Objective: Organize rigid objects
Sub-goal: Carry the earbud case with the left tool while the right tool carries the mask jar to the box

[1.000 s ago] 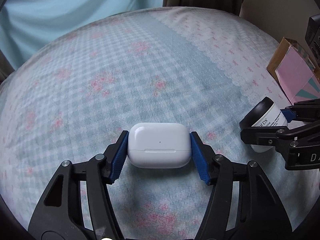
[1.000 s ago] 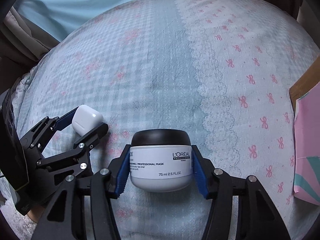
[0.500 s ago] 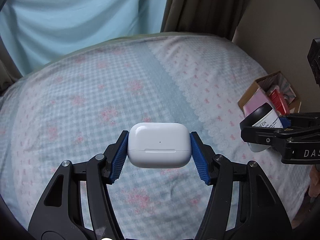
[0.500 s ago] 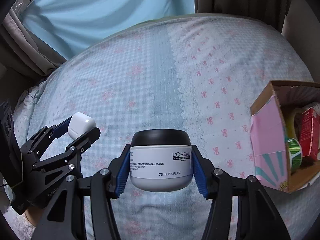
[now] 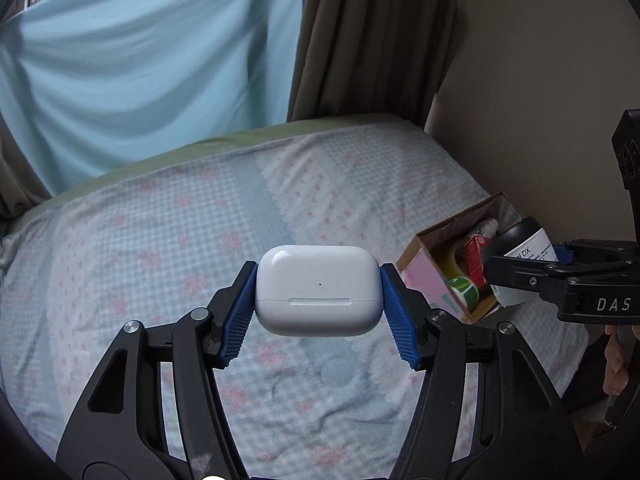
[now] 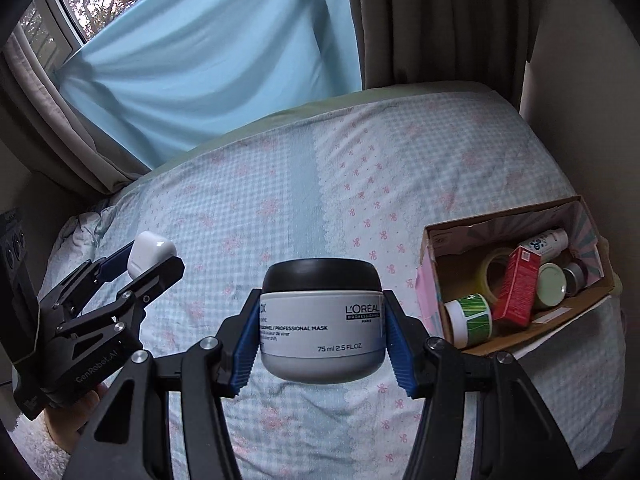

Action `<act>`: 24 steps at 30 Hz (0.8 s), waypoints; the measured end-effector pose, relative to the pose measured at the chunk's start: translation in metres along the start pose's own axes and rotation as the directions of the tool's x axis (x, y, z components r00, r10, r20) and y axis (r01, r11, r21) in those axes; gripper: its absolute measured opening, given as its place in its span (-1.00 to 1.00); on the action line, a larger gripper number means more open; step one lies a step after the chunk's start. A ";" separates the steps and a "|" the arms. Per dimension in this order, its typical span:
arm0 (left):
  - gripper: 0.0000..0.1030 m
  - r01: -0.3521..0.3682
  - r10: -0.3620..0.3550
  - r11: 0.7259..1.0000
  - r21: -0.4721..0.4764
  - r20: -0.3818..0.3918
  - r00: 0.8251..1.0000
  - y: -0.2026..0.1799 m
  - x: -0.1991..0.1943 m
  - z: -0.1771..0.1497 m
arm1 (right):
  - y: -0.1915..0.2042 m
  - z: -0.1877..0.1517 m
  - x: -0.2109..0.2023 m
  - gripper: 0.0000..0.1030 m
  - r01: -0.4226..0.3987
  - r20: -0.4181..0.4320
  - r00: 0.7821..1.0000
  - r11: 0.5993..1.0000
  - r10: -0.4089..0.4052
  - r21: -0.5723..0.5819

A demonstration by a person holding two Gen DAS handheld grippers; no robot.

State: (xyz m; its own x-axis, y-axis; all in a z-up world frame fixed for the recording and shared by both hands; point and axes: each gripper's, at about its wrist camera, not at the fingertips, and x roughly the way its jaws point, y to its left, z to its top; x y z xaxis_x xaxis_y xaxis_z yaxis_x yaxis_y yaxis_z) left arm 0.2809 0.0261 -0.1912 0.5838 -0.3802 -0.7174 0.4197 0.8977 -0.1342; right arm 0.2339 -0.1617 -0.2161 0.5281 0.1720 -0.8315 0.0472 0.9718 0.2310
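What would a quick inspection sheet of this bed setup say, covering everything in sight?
Surface: bed under a checked floral sheet, wrinkled.
Job's things: white earbuds case and L'Oreal mask jar, both held above the sheet; cardboard box at the bed's right edge.
Clutter: in the box, tape roll, red carton, green-labelled pot, white bottle, other small jars.
Grippers: left gripper shut on the case; right gripper shut on the jar.
Cables: nothing seen.
Surroundings: blue curtain, brown drapes, window.
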 end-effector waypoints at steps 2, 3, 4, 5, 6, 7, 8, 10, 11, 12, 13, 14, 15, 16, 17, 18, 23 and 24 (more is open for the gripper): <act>0.11 0.002 -0.002 1.000 -0.007 0.002 1.000 -0.019 -0.004 0.008 | -0.017 0.002 -0.015 0.02 0.000 0.008 1.000 1.000 0.000 -0.002; 0.11 -0.001 0.001 1.000 -0.009 0.004 1.000 -0.028 -0.005 0.011 | -0.025 0.003 -0.022 0.02 0.001 0.011 1.000 1.000 -0.001 -0.007; 0.11 -0.005 0.005 1.000 -0.012 0.007 1.000 -0.039 -0.005 0.014 | -0.037 0.004 -0.029 0.02 0.000 0.013 1.000 1.000 0.001 -0.014; 0.11 -0.007 0.007 1.000 -0.016 0.006 1.000 -0.050 -0.005 0.017 | -0.047 0.004 -0.034 0.02 -0.001 0.012 1.000 1.000 0.001 -0.020; 0.11 -0.009 0.009 1.000 -0.023 0.005 1.000 -0.061 -0.004 0.021 | -0.060 0.005 -0.039 0.02 0.002 0.009 1.000 1.000 -0.001 -0.026; 0.11 -0.010 0.010 0.999 -0.032 0.003 1.000 -0.071 -0.002 0.024 | -0.073 0.005 -0.044 0.02 0.005 0.004 1.000 1.000 -0.005 -0.030; 0.11 -0.008 0.008 0.999 -0.041 0.000 1.000 -0.081 0.001 0.026 | -0.085 0.005 -0.047 0.02 0.008 -0.001 1.000 0.999 -0.008 -0.031; 0.11 -0.009 0.008 0.998 -0.054 -0.010 1.000 -0.103 0.010 0.031 | -0.113 0.006 -0.050 0.02 0.013 -0.011 1.000 0.999 -0.013 -0.031; 0.11 -0.011 0.010 0.998 -0.058 -0.015 1.000 -0.113 0.016 0.033 | -0.129 0.008 -0.051 0.02 0.020 -0.016 1.000 0.999 -0.021 -0.034; 0.11 -0.012 0.011 0.998 -0.062 -0.022 1.000 -0.124 0.022 0.036 | -0.142 0.011 -0.051 0.02 0.026 -0.021 0.999 0.999 -0.027 -0.037; 0.11 -0.013 0.011 0.998 -0.066 -0.028 1.000 -0.133 0.030 0.038 | -0.159 0.013 -0.050 0.02 0.035 -0.029 0.999 0.999 -0.036 -0.040; 0.11 -0.013 0.011 0.997 -0.073 -0.034 0.999 -0.142 0.037 0.040 | -0.173 0.015 -0.049 0.02 0.039 -0.035 0.999 0.998 -0.041 -0.041; 0.11 -0.014 0.010 0.997 -0.081 -0.041 0.999 -0.151 0.045 0.042 | -0.187 0.018 -0.049 0.02 0.040 -0.042 0.998 0.998 -0.042 -0.042; 0.11 -0.014 0.009 0.996 -0.089 -0.051 0.999 -0.159 0.054 0.043 | -0.200 0.020 -0.047 0.02 0.040 -0.048 0.998 0.998 -0.043 -0.046; 0.11 -0.015 0.009 0.995 -0.096 -0.062 0.998 -0.167 0.063 0.044 | -0.210 0.022 -0.045 0.02 0.044 -0.055 0.997 0.998 -0.047 -0.052; 0.11 -0.018 0.010 0.995 -0.102 -0.074 0.997 -0.175 0.073 0.044 | -0.222 0.025 -0.041 0.02 0.050 -0.061 0.997 0.997 -0.054 -0.062; 0.11 -0.030 0.011 0.991 -0.128 -0.146 0.989 -0.208 0.127 0.040 | -0.266 0.034 -0.018 0.02 0.044 -0.101 0.993 0.994 -0.054 -0.100; 0.11 -0.031 0.011 0.991 -0.128 -0.159 0.987 -0.213 0.138 0.038 | -0.272 0.035 -0.011 0.02 0.042 -0.110 0.992 0.993 -0.054 -0.114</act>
State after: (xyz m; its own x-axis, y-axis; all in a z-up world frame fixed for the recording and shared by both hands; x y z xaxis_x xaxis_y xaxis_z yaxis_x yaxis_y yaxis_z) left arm 0.2986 -0.2257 -0.2358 0.4699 -0.3303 -0.8186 0.3088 0.9303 -0.1981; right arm 0.2447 -0.4337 -0.2521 0.4286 0.1356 -0.8933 -0.0278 0.9902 0.1369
